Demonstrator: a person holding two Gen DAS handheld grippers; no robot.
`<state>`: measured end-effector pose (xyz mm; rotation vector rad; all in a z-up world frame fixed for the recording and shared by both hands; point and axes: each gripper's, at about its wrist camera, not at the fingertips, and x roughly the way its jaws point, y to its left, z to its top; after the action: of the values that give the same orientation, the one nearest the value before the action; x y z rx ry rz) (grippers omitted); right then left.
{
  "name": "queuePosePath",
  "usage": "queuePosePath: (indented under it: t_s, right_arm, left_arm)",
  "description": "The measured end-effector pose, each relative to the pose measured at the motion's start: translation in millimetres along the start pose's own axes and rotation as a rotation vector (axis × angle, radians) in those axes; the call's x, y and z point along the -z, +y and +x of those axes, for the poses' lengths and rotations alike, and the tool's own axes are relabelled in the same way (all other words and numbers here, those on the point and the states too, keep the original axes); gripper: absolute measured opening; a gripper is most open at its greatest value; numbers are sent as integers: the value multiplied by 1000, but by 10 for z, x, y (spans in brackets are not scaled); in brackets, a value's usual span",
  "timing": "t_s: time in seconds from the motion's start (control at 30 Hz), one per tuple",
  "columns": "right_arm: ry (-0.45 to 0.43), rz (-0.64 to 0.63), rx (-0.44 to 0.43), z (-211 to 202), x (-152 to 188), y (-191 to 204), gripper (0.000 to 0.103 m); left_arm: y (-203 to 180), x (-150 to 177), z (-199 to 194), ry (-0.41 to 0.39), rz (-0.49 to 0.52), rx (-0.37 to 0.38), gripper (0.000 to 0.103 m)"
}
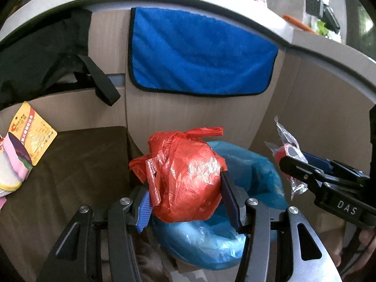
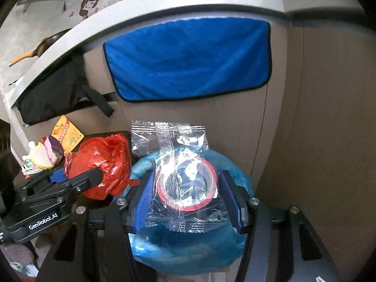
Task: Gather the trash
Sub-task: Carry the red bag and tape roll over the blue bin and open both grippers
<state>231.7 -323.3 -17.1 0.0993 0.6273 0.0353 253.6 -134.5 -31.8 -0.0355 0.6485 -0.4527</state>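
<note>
The landmark here is the bin lined with a blue bag (image 1: 253, 164), standing on the floor against a beige cabinet front. Both pieces of trash hang over or just beside its open mouth.

The left gripper (image 1: 185, 192) has its jaws closed partway on a bunched red plastic bag (image 1: 188, 176), held just above the near-left rim of the bin. The bag looks light, soft and crinkly; it probably gives under the pads, so a hold across its fat middle, as now, seems safer than one on the loose handle ears, which could slip or tear.

The right gripper (image 2: 188, 195) has its jaws pressed on the two side edges of a clear packet (image 2: 178, 181) holding a roll of red-edged tape, directly over the bin mouth. The film is likely slick and floppy, while the roll inside is stiff and carries what little weight there is. Gripping across the roll itself should be firmer than pinching film alone.

Count: one red bag, one clear packet with one roll, one lined bin, two grippers. Left of the bin, on a dark low surface, lie one yellow printed card (image 1: 35, 136) and a small heap of pink and pale items I cannot count. Above the bin hangs one blue cloth (image 1: 202, 51); one black strap or bag (image 1: 42, 54) hangs to its left.
</note>
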Motion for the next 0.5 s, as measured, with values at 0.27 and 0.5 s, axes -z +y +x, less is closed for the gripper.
queuePosePath:
  t_s: [0.27,0.5]
  right_arm:
    - [40,24,-18,196,95,-81,53]
    - [57,32,-22,277,115,-87,53]
  left_arm:
    - [65,69,212,73,-29,-67,54]
    - [4,77,248,65,-13,-66,54]
